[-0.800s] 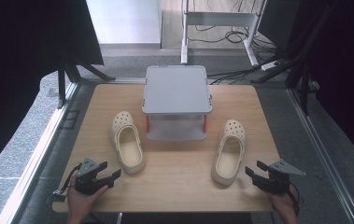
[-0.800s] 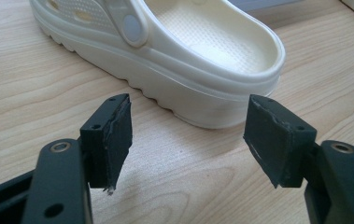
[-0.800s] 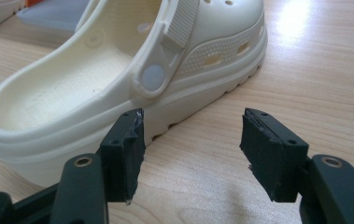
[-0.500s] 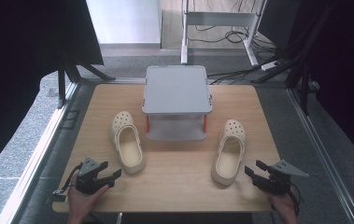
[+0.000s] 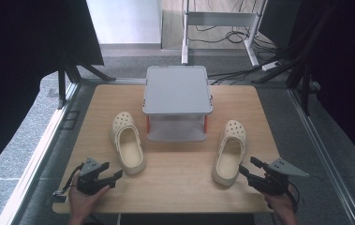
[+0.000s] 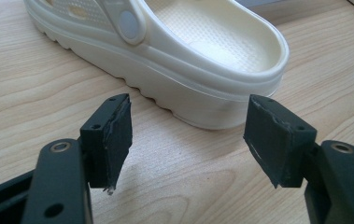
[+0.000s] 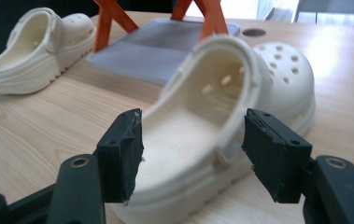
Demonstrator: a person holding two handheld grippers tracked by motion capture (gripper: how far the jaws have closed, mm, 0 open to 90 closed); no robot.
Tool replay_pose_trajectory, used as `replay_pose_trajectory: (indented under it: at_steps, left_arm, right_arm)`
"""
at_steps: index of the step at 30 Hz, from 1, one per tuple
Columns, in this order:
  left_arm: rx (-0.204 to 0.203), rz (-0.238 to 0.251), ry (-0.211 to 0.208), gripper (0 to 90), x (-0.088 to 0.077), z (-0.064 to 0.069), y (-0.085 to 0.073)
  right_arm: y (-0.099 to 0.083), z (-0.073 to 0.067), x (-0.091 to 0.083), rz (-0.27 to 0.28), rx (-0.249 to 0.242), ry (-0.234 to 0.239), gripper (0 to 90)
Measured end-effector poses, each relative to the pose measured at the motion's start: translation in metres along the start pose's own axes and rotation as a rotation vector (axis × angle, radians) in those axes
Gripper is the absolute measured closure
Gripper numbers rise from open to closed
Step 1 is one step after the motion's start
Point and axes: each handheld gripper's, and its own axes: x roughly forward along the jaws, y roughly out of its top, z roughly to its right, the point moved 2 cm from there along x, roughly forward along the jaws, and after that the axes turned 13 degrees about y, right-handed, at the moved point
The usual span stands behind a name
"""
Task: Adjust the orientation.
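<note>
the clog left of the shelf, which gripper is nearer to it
Left. The left gripper sits just short of that clog's heel, jaws open; the right gripper is across the table by the other clog.

Looking like a lab or test bay, not a home. Wooden table (image 5: 175,173) is sitting inside a metal frame (image 5: 39,154), with black curtains (image 5: 20,47) hanging on both sides. Grey carpet (image 5: 20,140) is covering the floor. Loose cables (image 5: 222,35) and a power strip (image 5: 271,65) are lying under a white desk frame (image 5: 222,21) behind. Props are looking staged: a pair of cream clogs (image 5: 127,147) flanking a small grey two-tier rack (image 5: 177,93).
</note>
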Motion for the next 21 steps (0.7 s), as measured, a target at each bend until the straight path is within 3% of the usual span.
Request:
replay_pose_trajectory:
  at_steps: [4,14,19,21]
  left_arm:
    - [-0.001,0.000,-0.003,32.9,0.000,0.000,0.000]
    - [-0.013,0.007,-0.014,32.6,-0.002,-0.002,0.002]
    - [-0.006,0.004,-0.011,32.5,-0.001,-0.001,0.001]
    - [-0.001,0.005,-0.016,32.5,-0.001,-0.001,0.001]
  right_arm:
    - [0.013,-0.012,0.007,0.021,-0.014,0.033,37.9]
    - [0.032,-0.034,0.042,-0.023,-0.066,0.115,38.4]
    - [0.037,-0.046,0.064,-0.033,-0.078,0.151,38.9]
    - [0.037,-0.054,0.079,-0.064,-0.090,0.173,39.4]
